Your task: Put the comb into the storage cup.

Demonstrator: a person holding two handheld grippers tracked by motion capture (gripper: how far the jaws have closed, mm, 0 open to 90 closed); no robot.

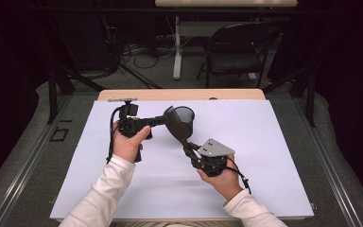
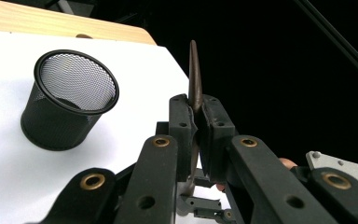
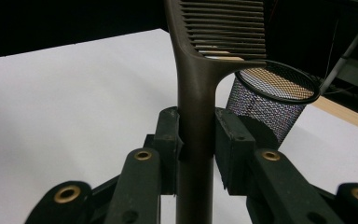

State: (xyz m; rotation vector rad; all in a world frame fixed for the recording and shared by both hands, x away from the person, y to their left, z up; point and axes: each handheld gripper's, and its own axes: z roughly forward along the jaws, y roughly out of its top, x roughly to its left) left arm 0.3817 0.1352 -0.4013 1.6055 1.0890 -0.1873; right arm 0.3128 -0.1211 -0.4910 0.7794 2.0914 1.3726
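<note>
Brown comb (image 3: 196,93) held above the tabletop (image 1: 264,142), beside the mesh cup (image 1: 185,115). Right tool (image 3: 196,142) clamps its handle; left tool (image 2: 196,135) pinches its upper part. Recommend releasing one grip before lowering it, teeth uppermost, into the cup

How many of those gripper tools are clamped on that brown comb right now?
2. The left gripper pinches the comb edge-on; the right gripper clamps its handle, beside the mesh cup.

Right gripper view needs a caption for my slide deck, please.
Right gripper clamps a brown comb by its handle beside a black mesh cup.
</note>
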